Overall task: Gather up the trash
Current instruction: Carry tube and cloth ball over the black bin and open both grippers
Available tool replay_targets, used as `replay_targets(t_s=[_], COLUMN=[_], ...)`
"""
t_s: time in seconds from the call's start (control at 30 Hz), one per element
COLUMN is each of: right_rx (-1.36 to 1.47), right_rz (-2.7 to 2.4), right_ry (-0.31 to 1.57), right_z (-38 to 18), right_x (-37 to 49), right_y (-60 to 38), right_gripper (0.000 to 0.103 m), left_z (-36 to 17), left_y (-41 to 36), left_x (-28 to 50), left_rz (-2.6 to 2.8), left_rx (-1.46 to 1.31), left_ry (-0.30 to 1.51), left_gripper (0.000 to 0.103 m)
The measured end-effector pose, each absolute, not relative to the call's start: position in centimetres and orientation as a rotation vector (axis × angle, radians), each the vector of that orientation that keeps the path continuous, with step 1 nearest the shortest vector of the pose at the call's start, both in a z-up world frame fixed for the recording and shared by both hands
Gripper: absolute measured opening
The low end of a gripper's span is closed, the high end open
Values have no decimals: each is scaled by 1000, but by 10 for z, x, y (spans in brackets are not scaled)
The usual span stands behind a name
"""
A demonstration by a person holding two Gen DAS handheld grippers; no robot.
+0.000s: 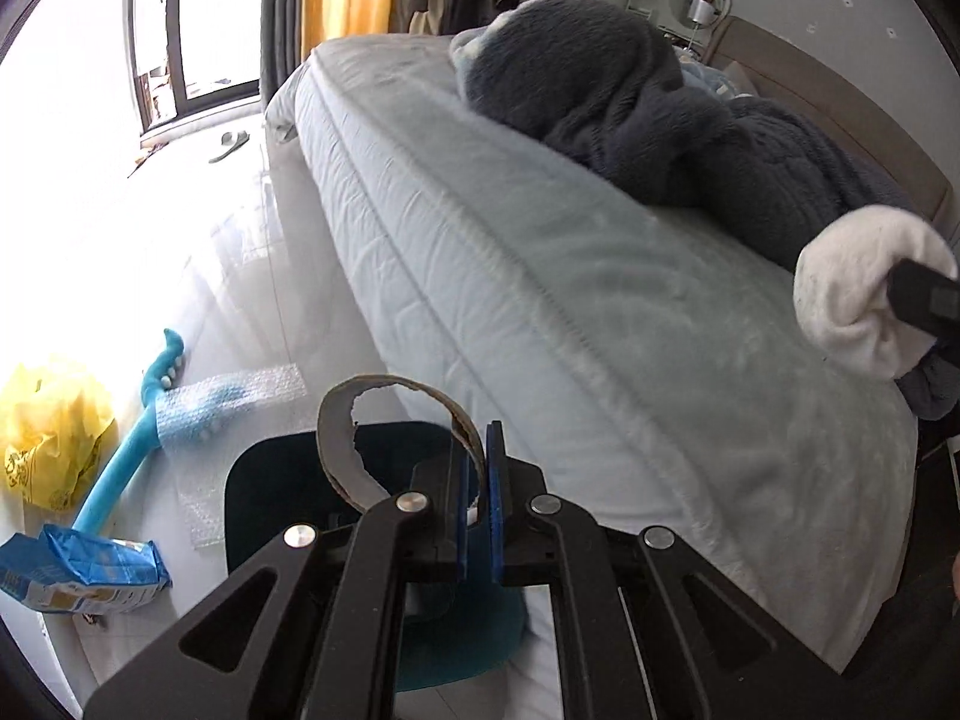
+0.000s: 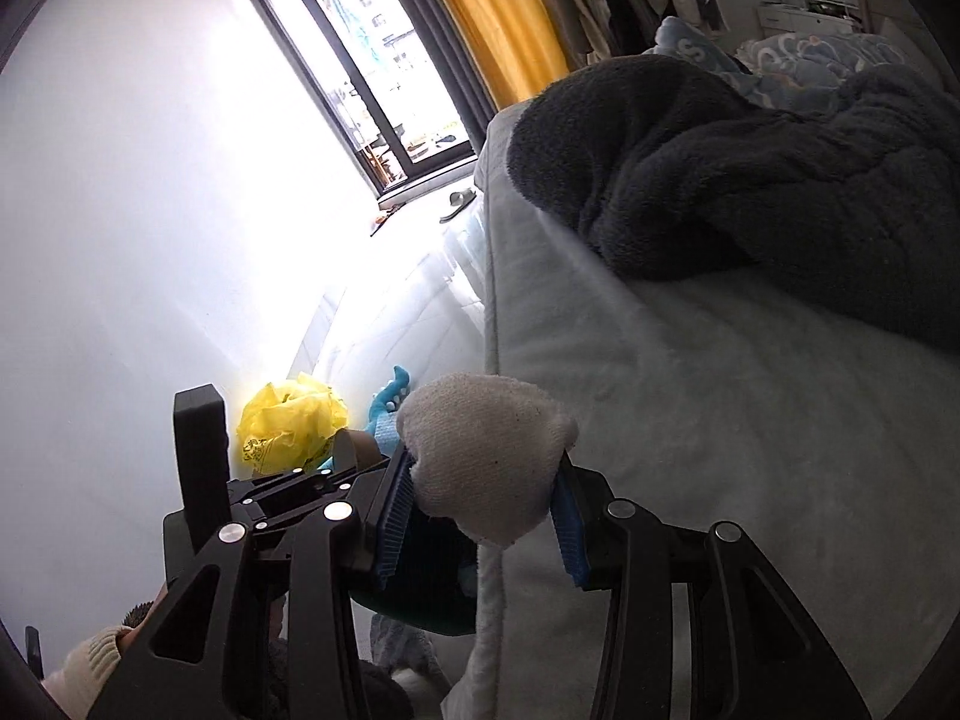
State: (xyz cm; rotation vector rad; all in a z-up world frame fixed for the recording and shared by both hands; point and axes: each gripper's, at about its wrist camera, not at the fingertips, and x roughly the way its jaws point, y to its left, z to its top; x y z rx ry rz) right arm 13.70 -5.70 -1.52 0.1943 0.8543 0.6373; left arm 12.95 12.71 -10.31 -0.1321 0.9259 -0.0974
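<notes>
Two pieces are held: a torn strip pinched in the left gripper above the bin (teal, bedside), a sock clamped in the right gripper. A release over the bin seems due.

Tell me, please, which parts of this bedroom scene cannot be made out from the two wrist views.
- Dark teal bin, left wrist view: its inside is too dark, its lower part hidden by the left gripper.
- Floor by the window, left wrist view: washed out by glare.
- White sock, right wrist view: its back hidden between the right gripper's fingers.
- Blue packet, left wrist view: print too small.
</notes>
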Motion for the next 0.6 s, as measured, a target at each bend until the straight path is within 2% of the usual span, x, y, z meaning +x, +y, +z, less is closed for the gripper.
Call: replay_targets(t_s=[0.6], right_rx=[110], right_rz=[722], right_ry=[953], right_z=[-35], right_x=[140], right_y=[37], right_gripper=[43], left_z=[-190], left_y=[191], left_x=[122], left_rz=[-34], left_rx=[-271], left_ry=[1253], left_gripper=[6])
